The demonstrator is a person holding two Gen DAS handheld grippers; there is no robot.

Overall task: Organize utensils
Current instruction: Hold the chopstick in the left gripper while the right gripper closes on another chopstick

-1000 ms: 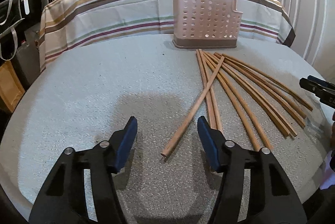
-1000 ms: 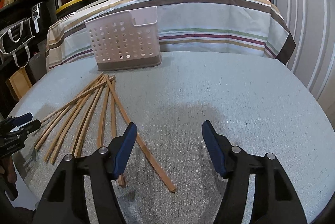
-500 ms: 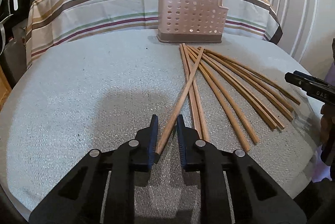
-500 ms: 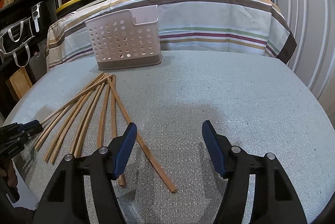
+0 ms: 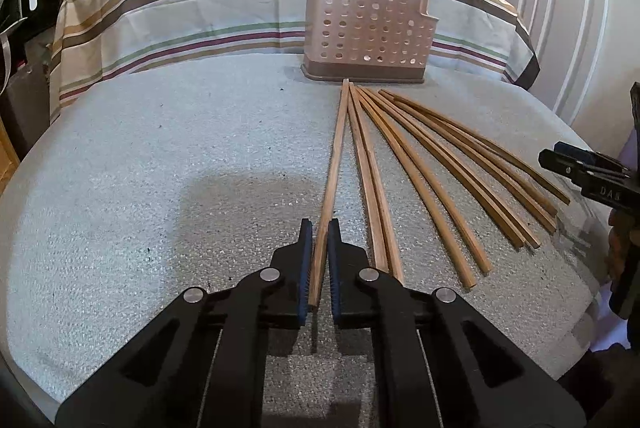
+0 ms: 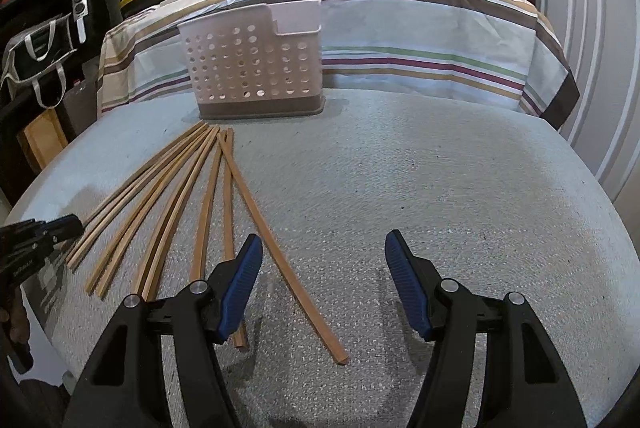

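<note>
The left gripper (image 5: pixel 318 260) clamps the near end of one wooden chopstick (image 5: pixel 334 163) on the tabletop (image 5: pixel 160 167), its tip toward the perforated utensil holder (image 5: pixel 366 31). The right gripper (image 6: pixel 324 284) hovers released beside the other chopsticks (image 6: pixel 160 211).

The right gripper (image 6: pixel 322 268) hangs with jaws apart over the grey table (image 6: pixel 460 195); wooden chopsticks (image 6: pixel 180 203) fan out at left below the perforated basket (image 6: pixel 252 67), one reaching between the jaws
</note>
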